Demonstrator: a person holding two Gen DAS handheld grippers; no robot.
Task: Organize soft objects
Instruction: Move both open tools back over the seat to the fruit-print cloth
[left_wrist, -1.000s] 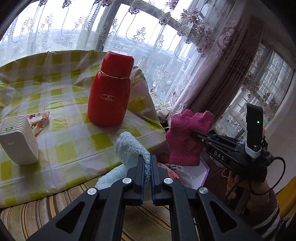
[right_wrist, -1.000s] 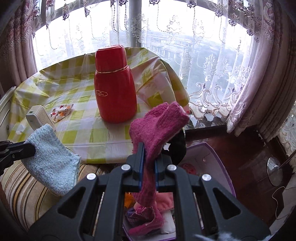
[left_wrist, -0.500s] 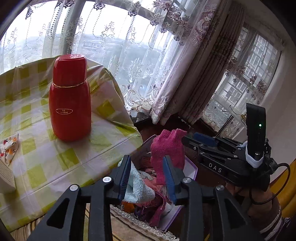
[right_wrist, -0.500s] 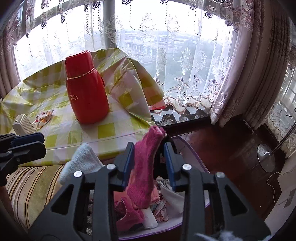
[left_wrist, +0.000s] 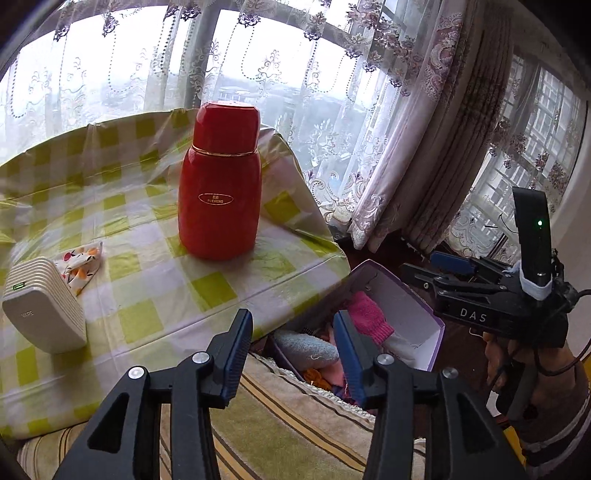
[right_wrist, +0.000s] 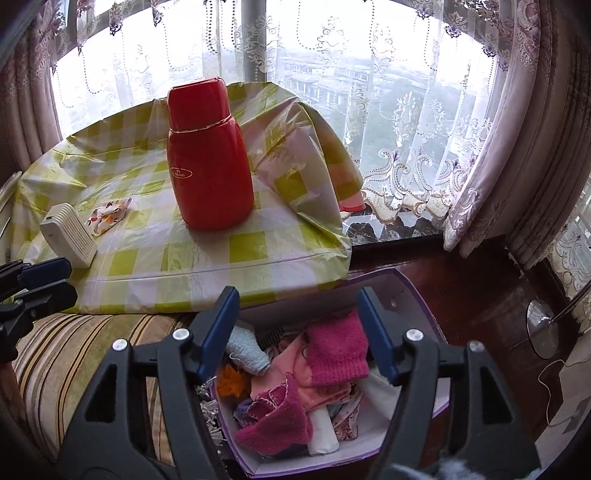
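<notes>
A purple-edged white box (right_wrist: 421, 295) sits below the table's edge, full of soft items. A pink knitted glove (right_wrist: 338, 354) and a light blue fluffy sock (right_wrist: 247, 349) lie in it; both also show in the left wrist view, the glove (left_wrist: 367, 317) and the sock (left_wrist: 306, 349). My left gripper (left_wrist: 293, 349) is open and empty above the box's near end. My right gripper (right_wrist: 299, 332) is open and empty above the box; it also shows in the left wrist view (left_wrist: 439, 267). A small patterned cloth (left_wrist: 79, 262) lies on the table.
A red thermos (left_wrist: 219, 181) stands on the green-checked tablecloth (left_wrist: 155, 280). A white ribbed device (left_wrist: 44, 304) stands at the table's left. A striped cushion (left_wrist: 295, 424) lies below. Lace curtains (right_wrist: 406, 110) hang behind. A lamp base (right_wrist: 541, 326) stands on the floor at right.
Both grippers opened and let go: the blue sock and the pink glove dropped into the box. Both grippers then pulled back with jaws wide open.
</notes>
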